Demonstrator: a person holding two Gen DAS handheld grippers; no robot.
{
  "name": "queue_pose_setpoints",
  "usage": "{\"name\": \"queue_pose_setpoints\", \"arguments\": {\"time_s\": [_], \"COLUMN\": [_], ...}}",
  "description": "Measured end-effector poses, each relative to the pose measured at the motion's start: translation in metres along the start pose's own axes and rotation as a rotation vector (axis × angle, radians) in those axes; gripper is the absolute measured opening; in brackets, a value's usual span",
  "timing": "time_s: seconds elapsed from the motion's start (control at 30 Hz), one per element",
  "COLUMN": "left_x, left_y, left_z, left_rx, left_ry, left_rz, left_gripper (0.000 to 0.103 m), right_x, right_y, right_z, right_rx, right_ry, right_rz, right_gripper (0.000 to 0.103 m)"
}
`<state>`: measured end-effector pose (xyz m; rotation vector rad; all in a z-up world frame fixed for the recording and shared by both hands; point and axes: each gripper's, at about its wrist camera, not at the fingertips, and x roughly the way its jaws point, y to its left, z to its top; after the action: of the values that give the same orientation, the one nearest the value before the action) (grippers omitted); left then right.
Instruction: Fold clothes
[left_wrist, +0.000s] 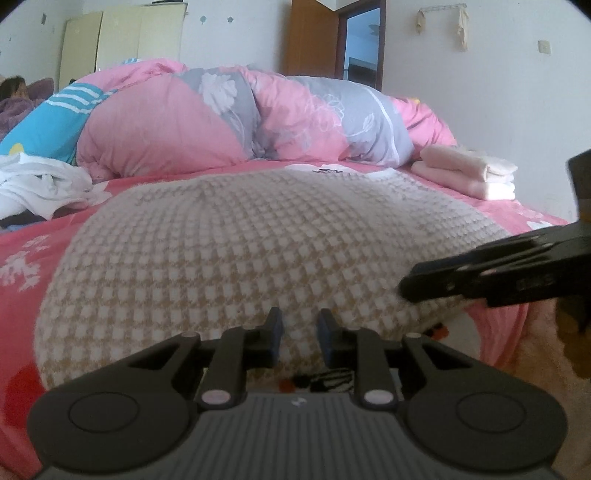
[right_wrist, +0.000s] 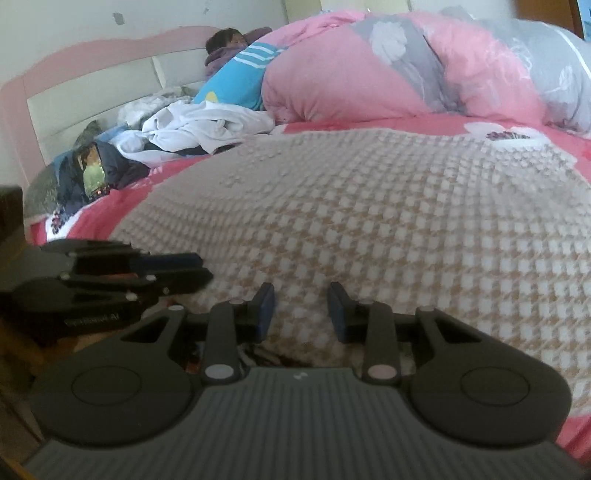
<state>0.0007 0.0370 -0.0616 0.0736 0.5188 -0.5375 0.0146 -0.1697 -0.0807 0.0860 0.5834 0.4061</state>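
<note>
While spread flat across the bed (left_wrist: 22, 243) for folding, checked garment (left_wrist: 236, 240) lies under both tools; left tool (left_wrist: 297, 332) and right tool (right_wrist: 301, 309) part-open, gripping nothing, poised at near hem, likely to pinch it.

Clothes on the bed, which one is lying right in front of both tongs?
The beige-and-white checked garment, spread flat; the white crumpled clothes and folded pink stack lie farther back.
</note>
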Motion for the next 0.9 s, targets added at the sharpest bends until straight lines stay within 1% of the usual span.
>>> {"name": "queue_pose_setpoints", "arguments": {"time_s": [0.07,0.13,0.27,0.37,0.47,0.57,0.63,0.7,0.8,0.9], "left_x": [-0.001,-0.001,-0.001,-0.002,-0.003,-0.002,-0.002,-0.002,-0.003,-0.004], "left_y": [0.002,0.003,0.006,0.006,0.008,0.009,0.009,0.01,0.01,0.011], "left_z": [0.0,-0.001,-0.002,-0.001,-0.002,-0.003,-0.004,-0.003,-0.003,-0.005], "left_rx": [-0.006,-0.011,-0.017,-0.018,-0.027,-0.031,-0.034,-0.036,-0.041,-0.048], "left_ry": [-0.001,-0.002,-0.005,-0.004,-0.009,-0.013,-0.015,-0.015,-0.018,-0.024], "left_rz": [-0.005,-0.009,-0.016,-0.019,-0.024,-0.027,-0.029,-0.031,-0.033,-0.035], "left_gripper": [0.024,0.024,0.024,0.024,0.024,0.024,0.024,0.024,0.024,0.024], "right_x": [-0.017,-0.033,-0.022,-0.022,-0.04,-0.062,-0.057,-0.052,-0.059,-0.074], "right_y": [0.005,0.001,-0.025,-0.028,-0.026,-0.036,-0.055,-0.064,-0.062,-0.075], "right_z": [0.001,0.0,-0.025,-0.03,-0.019,-0.018,-0.031,-0.046,-0.039,-0.037], "right_rx": [-0.031,-0.026,0.034,0.046,0.048,0.064,0.114,0.124,0.142,0.186], "right_ry": [-0.041,-0.07,0.0,-0.021,-0.026,-0.041,0.016,-0.016,-0.009,-0.024], "right_rz": [-0.03,-0.059,-0.117,-0.105,-0.129,-0.216,-0.271,-0.246,-0.246,-0.293], "right_gripper": [0.03,0.03,0.03,0.029,0.029,0.029,0.026,0.026,0.025,0.023]}}
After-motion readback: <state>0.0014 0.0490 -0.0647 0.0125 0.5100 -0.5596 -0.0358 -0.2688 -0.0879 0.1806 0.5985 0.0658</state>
